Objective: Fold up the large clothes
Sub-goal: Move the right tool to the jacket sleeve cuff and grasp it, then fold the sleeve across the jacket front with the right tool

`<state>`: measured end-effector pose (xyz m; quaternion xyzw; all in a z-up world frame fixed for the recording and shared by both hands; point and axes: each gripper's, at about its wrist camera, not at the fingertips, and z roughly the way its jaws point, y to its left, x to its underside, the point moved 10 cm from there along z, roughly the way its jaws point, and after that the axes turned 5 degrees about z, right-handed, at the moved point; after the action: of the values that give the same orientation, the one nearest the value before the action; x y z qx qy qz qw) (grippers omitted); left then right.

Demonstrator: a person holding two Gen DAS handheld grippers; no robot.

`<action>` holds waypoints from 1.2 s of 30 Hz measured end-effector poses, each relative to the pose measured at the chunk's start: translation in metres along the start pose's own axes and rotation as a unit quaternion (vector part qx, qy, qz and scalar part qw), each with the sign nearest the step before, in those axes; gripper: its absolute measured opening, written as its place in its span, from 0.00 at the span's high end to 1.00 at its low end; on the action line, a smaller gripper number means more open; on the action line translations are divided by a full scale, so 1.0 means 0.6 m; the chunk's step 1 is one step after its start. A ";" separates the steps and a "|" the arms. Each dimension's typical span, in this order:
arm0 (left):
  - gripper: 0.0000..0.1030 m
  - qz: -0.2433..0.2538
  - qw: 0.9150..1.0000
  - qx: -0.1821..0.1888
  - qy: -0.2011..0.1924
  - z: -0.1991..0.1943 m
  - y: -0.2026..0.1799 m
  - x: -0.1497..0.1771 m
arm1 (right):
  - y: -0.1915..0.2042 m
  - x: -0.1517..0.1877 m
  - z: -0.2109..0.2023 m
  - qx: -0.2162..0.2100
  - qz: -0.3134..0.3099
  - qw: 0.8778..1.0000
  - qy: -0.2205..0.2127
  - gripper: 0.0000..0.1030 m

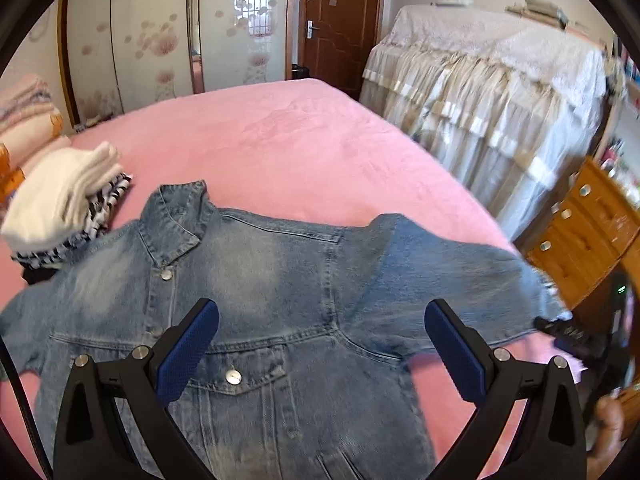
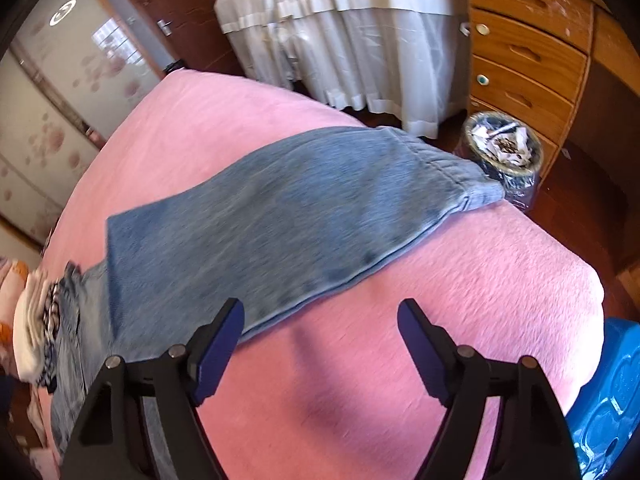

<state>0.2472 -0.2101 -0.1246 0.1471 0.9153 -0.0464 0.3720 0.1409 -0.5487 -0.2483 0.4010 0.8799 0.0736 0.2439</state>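
Plainly the jacket (image 1: 256, 320) lies front-up on the pink bed (image 1: 288, 140), collar toward the far side, body spread under the left gripper (image 1: 322, 340). Its jaws stand wide with nothing between them, hovering over the chest pocket. One sleeve (image 2: 288, 216) runs flat out to the bed's corner, its cuff (image 2: 476, 184) at the very edge. The right gripper (image 2: 320, 344) hangs over bare sheet just beside that sleeve's near hem, jaws wide and empty.

Denim like this should be heavy and fairly stiff: it will hold a crease but drag on the plush sheet, and doubled seams make thick, firm handles. The cuff or the sleeve's hemmed edge looks the best hold for the right side, since pads bite well on a folded seam; a shoulder seam would suit the left. Blur softens the sleeve, so whether it lies in one layer or two is hard to say. A folded pile (image 1: 64, 200) sits near the collar.
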 end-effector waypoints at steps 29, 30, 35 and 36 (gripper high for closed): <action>0.27 0.044 0.996 -0.011 0.079 0.115 -0.033 0.063 | 0.179 -0.066 -0.100 -0.007 -0.150 0.978 -0.145 0.94; 0.27 0.033 0.996 -0.010 0.081 0.112 -0.018 0.070 | 0.229 -0.045 -0.119 -0.030 -0.188 0.970 -0.149 0.94; 0.27 -0.021 0.994 -0.009 0.107 0.110 0.068 0.113 | 0.405 0.109 -0.148 -0.106 -0.344 0.926 -0.113 0.94; 0.27 -0.030 0.993 -0.009 0.111 0.110 0.087 0.125 | 0.427 0.150 -0.137 -0.112 -0.368 0.918 -0.095 0.94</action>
<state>0.2564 -0.1555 -0.2227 0.1205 0.9554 -0.0328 0.2676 0.2223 -0.3051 -0.1269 0.0243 0.9240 0.0381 0.3797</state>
